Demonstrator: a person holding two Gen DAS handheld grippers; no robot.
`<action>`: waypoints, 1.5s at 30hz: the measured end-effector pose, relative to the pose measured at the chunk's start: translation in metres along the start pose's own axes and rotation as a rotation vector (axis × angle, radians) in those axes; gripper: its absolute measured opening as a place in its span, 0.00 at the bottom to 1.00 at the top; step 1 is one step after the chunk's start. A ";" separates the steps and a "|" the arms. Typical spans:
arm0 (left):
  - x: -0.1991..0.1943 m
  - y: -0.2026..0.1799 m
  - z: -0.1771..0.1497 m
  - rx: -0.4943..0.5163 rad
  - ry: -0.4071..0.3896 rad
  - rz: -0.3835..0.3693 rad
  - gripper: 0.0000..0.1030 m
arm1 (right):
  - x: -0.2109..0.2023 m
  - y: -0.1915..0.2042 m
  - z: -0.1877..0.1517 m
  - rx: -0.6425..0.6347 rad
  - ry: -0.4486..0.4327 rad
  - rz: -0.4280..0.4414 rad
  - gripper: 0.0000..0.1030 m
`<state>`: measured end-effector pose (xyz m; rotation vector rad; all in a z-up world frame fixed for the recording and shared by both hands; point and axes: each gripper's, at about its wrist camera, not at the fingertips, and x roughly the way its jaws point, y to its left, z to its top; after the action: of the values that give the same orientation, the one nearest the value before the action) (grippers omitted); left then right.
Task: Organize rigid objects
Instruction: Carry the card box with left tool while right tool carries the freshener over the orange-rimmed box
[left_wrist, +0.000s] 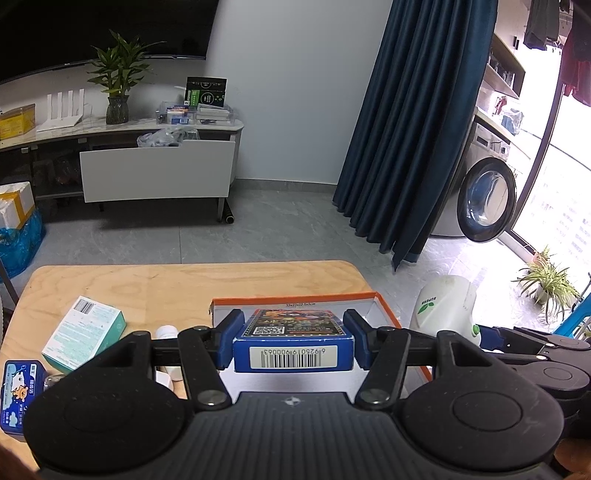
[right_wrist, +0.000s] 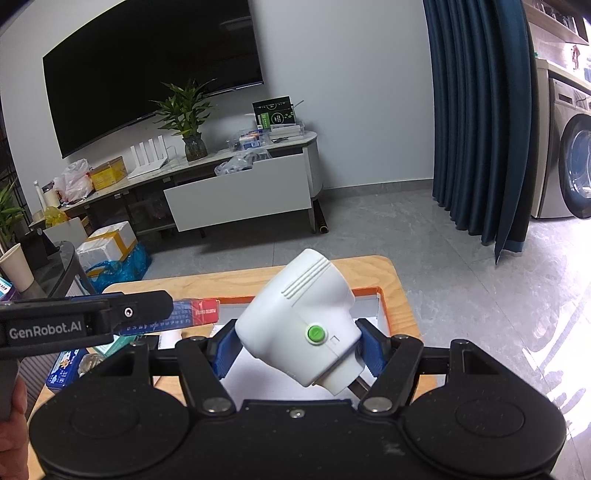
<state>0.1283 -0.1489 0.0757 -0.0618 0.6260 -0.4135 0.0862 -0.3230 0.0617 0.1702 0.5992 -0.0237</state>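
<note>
My left gripper (left_wrist: 293, 341) is shut on a small blue box (left_wrist: 293, 345) with a barcode on its near end, held over the open orange-edged cardboard box (left_wrist: 384, 306) on the wooden table (left_wrist: 147, 284). My right gripper (right_wrist: 299, 349) is shut on a white plastic device (right_wrist: 301, 325) with a green button, tilted and held above the same orange-edged box (right_wrist: 382, 304). In the left wrist view the white device (left_wrist: 447, 302) shows at the right. In the right wrist view the left gripper's side and the blue box (right_wrist: 192, 314) show at the left.
On the table's left lie a teal and white carton (left_wrist: 83, 332), a blue tin (left_wrist: 18, 391) and a small white bottle (left_wrist: 166, 332). A TV cabinet (left_wrist: 155, 173) stands by the far wall, a dark curtain (left_wrist: 413, 129) and a washing machine (left_wrist: 484, 195) to the right. A hand (right_wrist: 13, 435) shows at lower left.
</note>
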 end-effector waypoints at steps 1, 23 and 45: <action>0.000 0.000 0.000 0.001 -0.001 0.004 0.58 | 0.000 0.000 0.000 0.000 0.001 -0.001 0.77; -0.001 0.003 -0.002 -0.010 0.016 0.015 0.58 | 0.000 0.008 -0.004 -0.006 0.018 -0.002 0.77; 0.015 0.006 -0.008 -0.009 0.062 0.021 0.58 | 0.019 0.001 -0.008 0.014 0.056 -0.004 0.77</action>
<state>0.1374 -0.1488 0.0599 -0.0512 0.6888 -0.3939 0.0978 -0.3198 0.0444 0.1837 0.6555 -0.0271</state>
